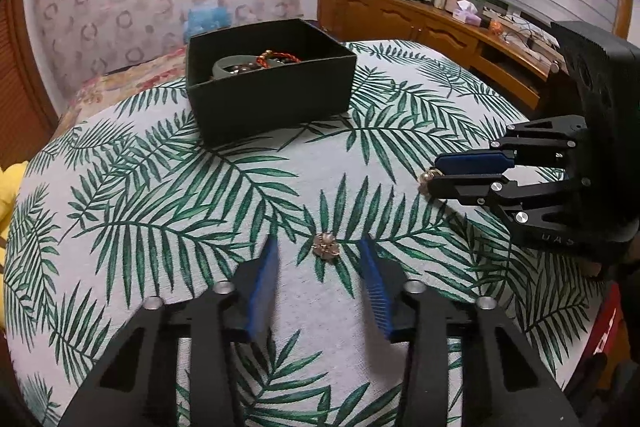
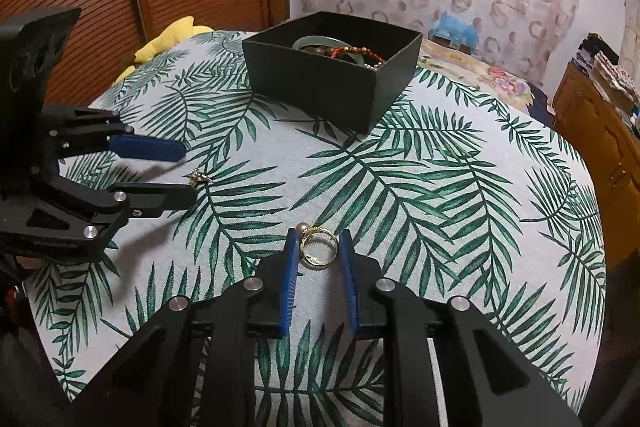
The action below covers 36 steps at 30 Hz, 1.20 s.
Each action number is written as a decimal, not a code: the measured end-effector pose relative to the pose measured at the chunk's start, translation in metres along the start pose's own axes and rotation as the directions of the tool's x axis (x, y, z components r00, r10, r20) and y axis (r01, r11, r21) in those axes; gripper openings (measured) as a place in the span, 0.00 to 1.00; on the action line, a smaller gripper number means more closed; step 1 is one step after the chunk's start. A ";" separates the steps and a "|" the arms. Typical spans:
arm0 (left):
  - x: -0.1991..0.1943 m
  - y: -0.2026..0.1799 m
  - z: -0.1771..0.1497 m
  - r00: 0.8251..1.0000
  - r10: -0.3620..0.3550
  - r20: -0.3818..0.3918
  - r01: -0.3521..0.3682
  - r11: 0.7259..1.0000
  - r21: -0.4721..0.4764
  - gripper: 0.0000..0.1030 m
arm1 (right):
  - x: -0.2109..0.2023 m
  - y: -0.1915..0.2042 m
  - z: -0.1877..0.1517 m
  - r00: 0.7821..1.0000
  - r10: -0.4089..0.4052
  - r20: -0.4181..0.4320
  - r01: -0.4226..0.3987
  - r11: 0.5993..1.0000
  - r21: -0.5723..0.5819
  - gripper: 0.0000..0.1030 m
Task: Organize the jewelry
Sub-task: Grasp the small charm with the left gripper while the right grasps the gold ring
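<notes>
Broadly, a round worktop (image 1: 248, 195) covered in a palm-leaf cloth filled both views, with a black open box (image 1: 272, 87) sitting in the upper middle of each frame; bracelets (image 2: 344, 53) lay inside it. At the bottom of the left wrist view the left tool (image 1: 318, 247) stood partly open, its blue pads (image 1: 266, 279) apart on either side of a small pearl earring (image 1: 325, 247) lying on the cloth and not touching it. At the bottom of the right wrist view the right tool (image 2: 318, 247) stood narrow around a gold pearl ring (image 2: 318, 247), the pads close against its sides; whether they pressed on it could not be told.
</notes>
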State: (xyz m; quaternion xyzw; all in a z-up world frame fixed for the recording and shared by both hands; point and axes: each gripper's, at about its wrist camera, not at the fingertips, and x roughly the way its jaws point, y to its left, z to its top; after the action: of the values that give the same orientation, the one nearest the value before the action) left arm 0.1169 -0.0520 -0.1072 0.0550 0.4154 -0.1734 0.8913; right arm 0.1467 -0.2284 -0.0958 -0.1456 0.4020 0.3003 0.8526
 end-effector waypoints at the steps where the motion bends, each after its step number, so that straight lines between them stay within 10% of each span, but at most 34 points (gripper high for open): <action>1: 0.001 -0.001 0.000 1.000 0.002 -0.003 -0.002 1.000 0.006 0.30 | -0.001 0.000 -0.001 1.000 0.004 0.003 -0.004 1.000 0.002 0.22; 36: -0.033 0.016 0.018 0.989 0.056 0.135 -0.046 0.996 -0.076 0.11 | -0.030 0.002 0.021 0.997 0.013 0.082 -0.013 1.000 -0.003 0.22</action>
State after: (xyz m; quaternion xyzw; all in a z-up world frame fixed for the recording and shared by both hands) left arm 0.1160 -0.0329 -0.0710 0.0212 0.3576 -0.1386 0.9233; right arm 0.1433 -0.2283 -0.0590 -0.1317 0.3673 0.3122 0.8662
